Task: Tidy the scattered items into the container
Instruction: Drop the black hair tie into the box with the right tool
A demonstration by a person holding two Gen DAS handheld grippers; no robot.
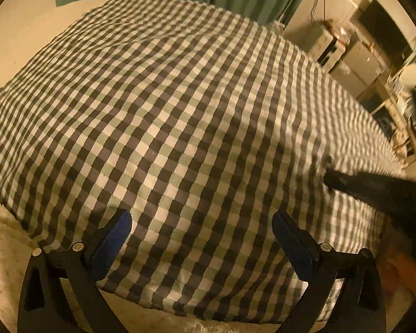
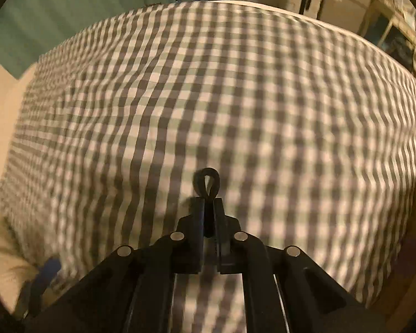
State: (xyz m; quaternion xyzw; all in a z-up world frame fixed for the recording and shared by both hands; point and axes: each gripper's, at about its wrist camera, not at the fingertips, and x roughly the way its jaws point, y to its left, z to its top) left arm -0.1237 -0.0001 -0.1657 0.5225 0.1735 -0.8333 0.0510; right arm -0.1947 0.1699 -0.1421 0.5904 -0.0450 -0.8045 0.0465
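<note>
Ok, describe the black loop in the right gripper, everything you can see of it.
The loop is a thin black band, cord-like or elastic by its look, folded into a narrow teardrop. Its rounded end sticks out past the fingertips of the right gripper, whose jaws are shut on its lower part. It hangs above the checked cloth and touches only the gripper. The rest of it is hidden between the fingers.

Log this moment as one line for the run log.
left tool: open, empty, over checked cloth | right tool: shut on black loop | container: not in view
</note>
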